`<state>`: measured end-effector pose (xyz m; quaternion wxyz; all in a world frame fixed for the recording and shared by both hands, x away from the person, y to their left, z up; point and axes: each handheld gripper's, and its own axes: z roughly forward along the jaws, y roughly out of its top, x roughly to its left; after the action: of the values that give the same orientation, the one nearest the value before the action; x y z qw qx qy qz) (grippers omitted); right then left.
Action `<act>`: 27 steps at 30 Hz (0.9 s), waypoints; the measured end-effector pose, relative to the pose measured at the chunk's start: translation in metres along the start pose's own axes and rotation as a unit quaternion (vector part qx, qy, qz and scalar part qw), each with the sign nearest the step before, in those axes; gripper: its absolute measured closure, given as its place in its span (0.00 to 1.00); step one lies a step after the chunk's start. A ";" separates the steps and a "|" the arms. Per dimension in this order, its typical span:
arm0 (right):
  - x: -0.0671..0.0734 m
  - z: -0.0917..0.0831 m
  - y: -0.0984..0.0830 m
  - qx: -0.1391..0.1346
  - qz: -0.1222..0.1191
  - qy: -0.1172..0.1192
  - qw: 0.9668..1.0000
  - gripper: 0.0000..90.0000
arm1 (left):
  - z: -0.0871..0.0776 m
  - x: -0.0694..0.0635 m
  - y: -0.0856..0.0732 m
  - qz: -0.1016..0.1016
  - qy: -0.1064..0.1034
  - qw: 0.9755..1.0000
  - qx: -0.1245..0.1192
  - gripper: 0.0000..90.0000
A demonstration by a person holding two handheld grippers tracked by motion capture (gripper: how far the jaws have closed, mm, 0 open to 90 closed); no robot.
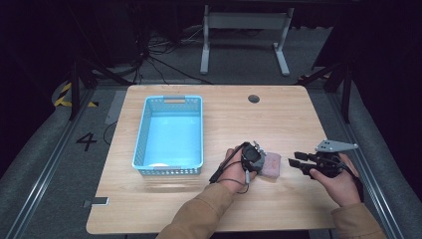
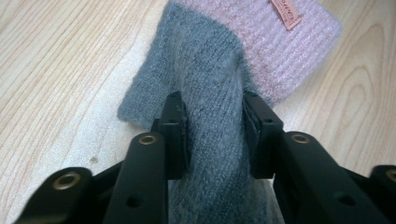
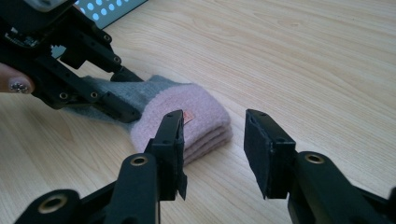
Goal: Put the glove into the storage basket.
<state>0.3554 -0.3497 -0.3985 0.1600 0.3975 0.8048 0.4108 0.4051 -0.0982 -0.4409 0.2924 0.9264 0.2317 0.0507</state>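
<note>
2 grippers working: left gripper (image 2: 215, 135) is pinching the grey end of the sock (image 1: 271, 164), lying at 3 o'clock from the basket (image 1: 144, 130). Right gripper (image 3: 212, 154) is waiting w/ jaws apart, empty. Basket looking empty; prob. nothing stowed yet.

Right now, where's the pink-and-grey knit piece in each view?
High view: the knit piece lies on the table, right of centre, between the grippers.
Left gripper view: centre, its grey end pinched by the left gripper, pink end at top.
Right gripper view: centre-left, ahead of the open right gripper.
Shared landmark: the small tag on the pink end.
</note>
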 end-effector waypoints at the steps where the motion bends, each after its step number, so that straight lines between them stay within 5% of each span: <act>1: -0.001 -0.001 0.000 -0.004 0.001 -0.001 1.000 0.66 | -0.001 -0.002 0.001 0.004 0.001 1.000 0.005 0.76; 7: -0.004 -0.003 0.003 -0.011 0.006 -0.003 1.000 0.66 | -0.010 -0.004 0.003 0.013 -0.002 1.000 0.015 0.77; 16: -0.009 0.000 0.009 -0.017 0.006 0.000 1.000 0.66 | -0.058 0.006 0.002 0.013 -0.002 1.000 -0.014 0.77; 27: -0.011 0.013 0.009 0.009 0.009 0.011 1.000 0.66 | -0.111 0.026 -0.009 0.015 0.017 0.999 -0.035 0.76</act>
<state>0.3744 -0.3481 -0.3995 0.1435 0.4020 0.8065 0.4092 0.3991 -0.0225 -0.3556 0.3199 0.9180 0.2207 0.0795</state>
